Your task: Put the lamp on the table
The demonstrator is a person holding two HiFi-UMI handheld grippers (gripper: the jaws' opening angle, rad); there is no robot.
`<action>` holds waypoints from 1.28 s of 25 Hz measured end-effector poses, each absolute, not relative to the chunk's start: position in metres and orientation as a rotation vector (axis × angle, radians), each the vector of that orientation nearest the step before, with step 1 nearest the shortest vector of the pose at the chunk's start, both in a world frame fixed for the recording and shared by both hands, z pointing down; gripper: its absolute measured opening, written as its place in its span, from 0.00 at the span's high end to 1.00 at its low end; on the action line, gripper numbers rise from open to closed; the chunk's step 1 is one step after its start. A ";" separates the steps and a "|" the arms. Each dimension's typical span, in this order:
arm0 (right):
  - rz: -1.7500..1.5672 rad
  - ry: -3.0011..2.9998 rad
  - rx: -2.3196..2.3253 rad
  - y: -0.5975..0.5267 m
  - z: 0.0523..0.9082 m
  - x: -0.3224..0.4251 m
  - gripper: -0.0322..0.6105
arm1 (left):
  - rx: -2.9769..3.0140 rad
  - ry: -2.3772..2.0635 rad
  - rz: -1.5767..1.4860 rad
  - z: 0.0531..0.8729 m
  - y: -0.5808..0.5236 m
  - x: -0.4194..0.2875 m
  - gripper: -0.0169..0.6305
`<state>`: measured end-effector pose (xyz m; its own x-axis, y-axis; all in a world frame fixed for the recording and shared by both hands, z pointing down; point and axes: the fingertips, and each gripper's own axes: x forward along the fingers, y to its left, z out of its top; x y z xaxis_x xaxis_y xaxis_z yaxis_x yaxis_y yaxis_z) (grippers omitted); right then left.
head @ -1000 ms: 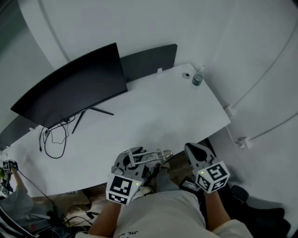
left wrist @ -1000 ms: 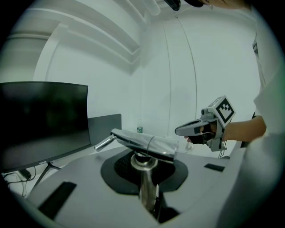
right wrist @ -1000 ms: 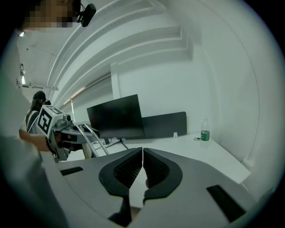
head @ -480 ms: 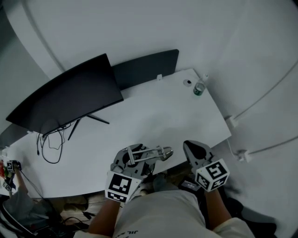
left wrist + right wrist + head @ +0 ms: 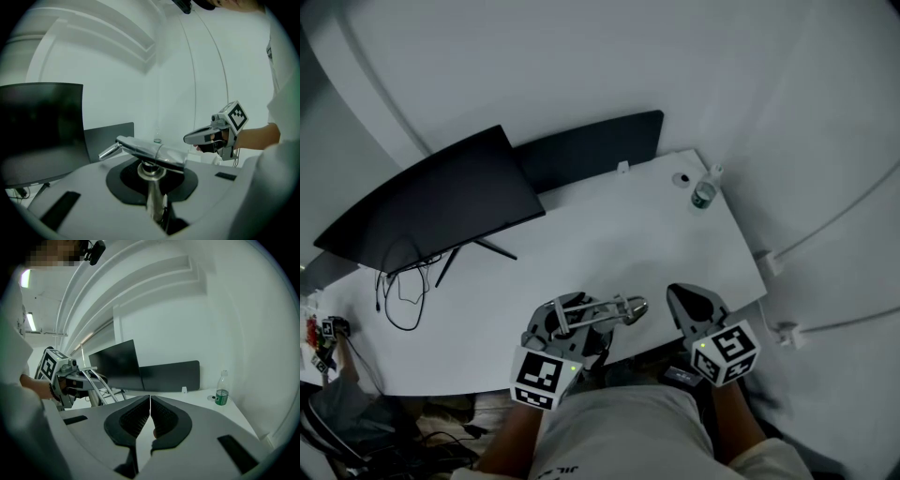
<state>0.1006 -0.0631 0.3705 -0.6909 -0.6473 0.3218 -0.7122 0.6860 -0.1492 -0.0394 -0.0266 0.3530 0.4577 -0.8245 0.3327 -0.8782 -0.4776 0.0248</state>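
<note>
The lamp (image 5: 609, 310) is a silvery metal desk lamp with thin arms. My left gripper (image 5: 574, 325) is shut on its post, and it hangs just over the front edge of the white table (image 5: 609, 234). In the left gripper view the post (image 5: 154, 201) stands between the dark pads, with the flat lamp head (image 5: 150, 151) above them. My right gripper (image 5: 688, 302) is shut with nothing in it, to the right of the lamp at the table's edge. Its ribbed pads (image 5: 140, 416) meet in the right gripper view, where my left gripper (image 5: 70, 376) shows at the left.
A large dark monitor (image 5: 431, 202) stands at the table's back left with loose cables (image 5: 403, 291) under it. A dark panel (image 5: 591, 150) lines the back edge. A small bottle (image 5: 703, 192) stands at the far right corner. White walls close in behind and to the right.
Both grippers have come forward to the table together. The lamp, which hung over the floor in front of the table, now reaches over its front edge. Neither grip has changed.
</note>
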 end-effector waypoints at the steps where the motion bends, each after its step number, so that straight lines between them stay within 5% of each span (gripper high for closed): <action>1: 0.385 -2.659 1.081 -0.066 0.370 0.101 0.90 | 2.505 -1.497 0.407 0.352 -0.028 -0.040 0.91; 32: 0.388 -2.659 1.136 -0.080 0.360 0.077 0.90 | 2.553 -1.424 0.449 0.346 -0.072 -0.055 0.90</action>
<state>0.0774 -0.0799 0.3603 -0.6754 -0.6713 0.3052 -0.7306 0.6655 -0.1530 -0.0550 -0.0721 0.3458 0.4948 -0.7964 0.3479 -0.8519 -0.5235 0.0131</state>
